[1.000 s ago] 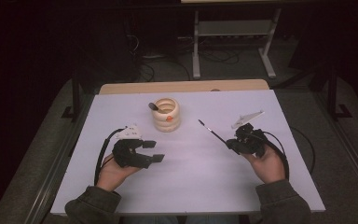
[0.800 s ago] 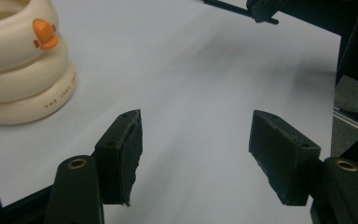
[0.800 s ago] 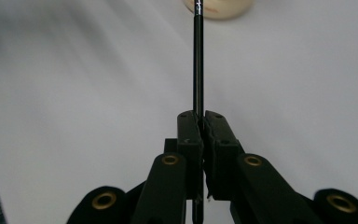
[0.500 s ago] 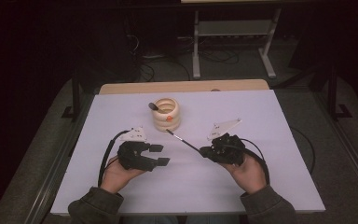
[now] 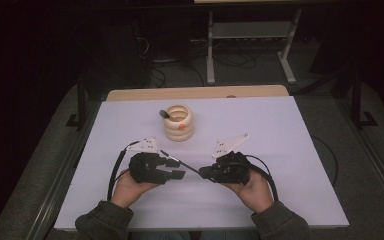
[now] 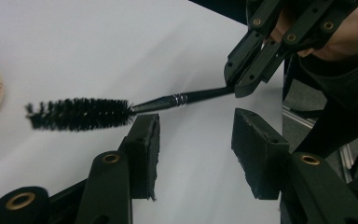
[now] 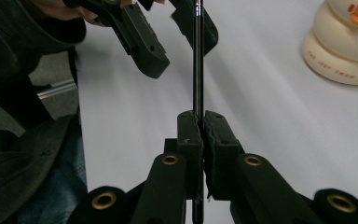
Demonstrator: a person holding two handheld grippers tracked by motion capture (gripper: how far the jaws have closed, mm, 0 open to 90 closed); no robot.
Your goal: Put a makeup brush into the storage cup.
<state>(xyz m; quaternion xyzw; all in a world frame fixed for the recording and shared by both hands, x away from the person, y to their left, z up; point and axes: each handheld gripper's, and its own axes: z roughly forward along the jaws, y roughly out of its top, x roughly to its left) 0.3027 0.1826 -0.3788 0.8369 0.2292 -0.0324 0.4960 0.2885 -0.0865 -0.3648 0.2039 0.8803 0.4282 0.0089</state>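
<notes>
— While our forearms come in from the near edge of the table [image 5: 290, 150], how do our hands sit?

— We have both low over the white top, close together, the grippers pointing at each other. Our left hand [image 5: 130, 186] cups the left gripper [image 6: 193, 135] from below, jaws aimed to the right. Our right hand [image 5: 252, 187] holds the right gripper [image 7: 200, 123] aimed left and slightly away from us.

— And the brush?

— We grip the mascara brush [image 6: 79, 113] by its thin black handle in the right gripper: in the right gripper view the jaws are pinched together on the stem, which runs straight up from them toward the left gripper.

— Where does it lie against the left one?

— In the left gripper view the handle crosses just above and beyond the gap between the jaws, the bristle head sticking out past the left-hand jaw, the metal collar above that jaw's tip. Those jaws have just been closing, yet they stand apart, with no pad touching the stem.

— Anything else near us?

— We see the cream ringed holder [image 5: 178, 122] farther up the table, apart from both grippers, with a dark thing standing in it.
</notes>
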